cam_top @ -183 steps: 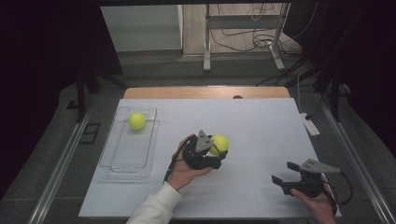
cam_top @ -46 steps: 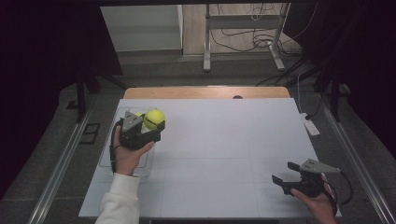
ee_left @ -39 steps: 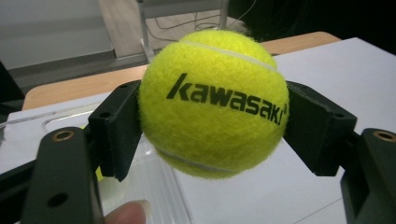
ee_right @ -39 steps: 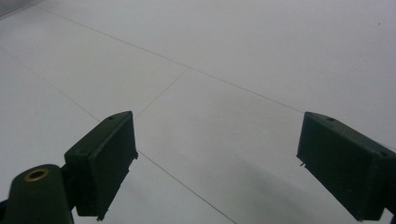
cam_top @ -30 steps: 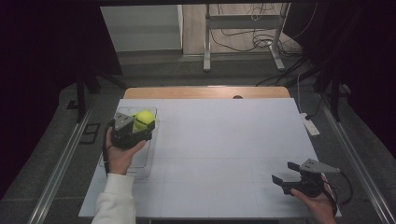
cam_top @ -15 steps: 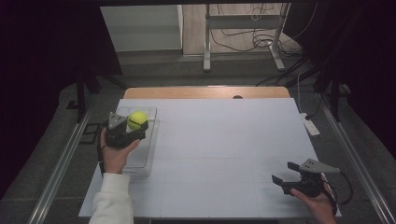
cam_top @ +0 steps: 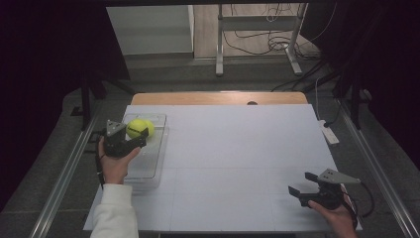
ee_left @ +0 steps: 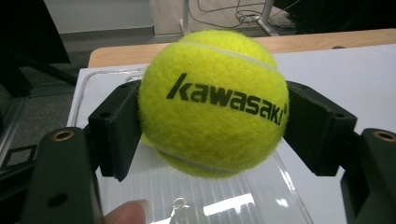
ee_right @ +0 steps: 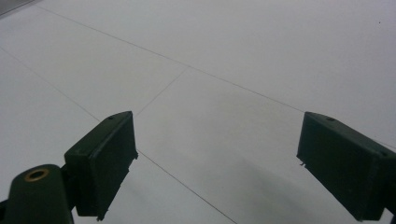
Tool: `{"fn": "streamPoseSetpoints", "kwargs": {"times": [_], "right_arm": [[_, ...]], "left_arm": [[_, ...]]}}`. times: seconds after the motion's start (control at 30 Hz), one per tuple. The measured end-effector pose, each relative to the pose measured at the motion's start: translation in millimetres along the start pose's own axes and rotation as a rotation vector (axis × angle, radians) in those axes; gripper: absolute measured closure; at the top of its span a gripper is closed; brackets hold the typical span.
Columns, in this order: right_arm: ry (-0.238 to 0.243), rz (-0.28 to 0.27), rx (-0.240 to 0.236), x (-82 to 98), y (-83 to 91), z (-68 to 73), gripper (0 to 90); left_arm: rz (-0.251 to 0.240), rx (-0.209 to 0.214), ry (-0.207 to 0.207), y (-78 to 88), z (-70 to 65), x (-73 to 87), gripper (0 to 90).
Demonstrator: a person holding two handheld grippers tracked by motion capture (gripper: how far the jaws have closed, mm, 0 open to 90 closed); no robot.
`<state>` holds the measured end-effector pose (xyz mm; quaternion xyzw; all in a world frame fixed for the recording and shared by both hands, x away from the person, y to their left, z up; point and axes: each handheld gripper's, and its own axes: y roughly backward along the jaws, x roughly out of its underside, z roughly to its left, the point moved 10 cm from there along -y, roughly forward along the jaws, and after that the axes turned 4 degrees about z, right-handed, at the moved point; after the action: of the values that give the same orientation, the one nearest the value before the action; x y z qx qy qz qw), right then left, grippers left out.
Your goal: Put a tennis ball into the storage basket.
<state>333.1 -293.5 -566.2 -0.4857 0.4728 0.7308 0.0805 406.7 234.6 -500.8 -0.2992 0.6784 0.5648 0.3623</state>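
A yellow tennis ball (cam_top: 133,129) marked "kawasaki" (ee_left: 212,100) sits between the black jaws of my left gripper (cam_top: 136,133) (ee_left: 212,116), which is shut on it. The ball hangs just above the far end of a clear plastic tray (cam_top: 148,168) (ee_left: 224,196) at the table's left. A second yellow ball (cam_top: 150,127) lies in the tray, partly hidden behind the held one. My right gripper (cam_top: 300,182) (ee_right: 219,154) rests open near the table's front right corner, with nothing between its jaws.
The white sheet (cam_top: 237,148) covers the table, whose wooden far edge (cam_top: 213,97) shows behind it. A small white device (cam_top: 329,134) lies at the right edge. Metal rails run along both sides of the table.
My left gripper carried the ball from the table's middle leftward to over the tray, and it has drifted a little further left in the last second. The right gripper has stayed put.
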Motion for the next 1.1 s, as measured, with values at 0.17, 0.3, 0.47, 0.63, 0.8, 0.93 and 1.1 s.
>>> {"fn": "streamPoseSetpoints", "kwargs": {"times": [0.17,0.3,0.47,0.63,0.8,0.93,1.1], "right_arm": [[0.001,0.001,-0.002,0.0,-0.5,0.4,11.9],[0.002,0.002,-0.002,0.0,-0.3,0.3,11.8],[0.001,0.002,-0.001,0.0,-0.1,0.2,11.8],[0.002,0.002,-0.002,0.0,-0.2,0.4,11.8],[0.001,-0.003,-0.003,-0.8,-0.3,0.1,11.8],[0.001,-0.002,-0.004,-0.7,-0.2,0.9,11.8],[0.001,-0.002,-0.004,-0.7,-0.3,1.0,11.8]], "left_arm": [[0.019,-0.017,0.016,-1.9,7.9,3.4,26.2],[0.031,-0.019,0.013,-3.2,8.5,4.6,26.2],[0.043,-0.030,-0.002,-5.2,8.1,5.8,26.2],[0.056,-0.031,0.008,-8.0,10.1,8.4,26.2],[0.080,-0.048,0.006,-10.6,13.8,12.4,26.1],[0.098,-0.052,0.012,-12.8,16.4,15.6,26.1],[0.126,-0.058,0.018,-15.4,19.2,19.7,26.1]]}}
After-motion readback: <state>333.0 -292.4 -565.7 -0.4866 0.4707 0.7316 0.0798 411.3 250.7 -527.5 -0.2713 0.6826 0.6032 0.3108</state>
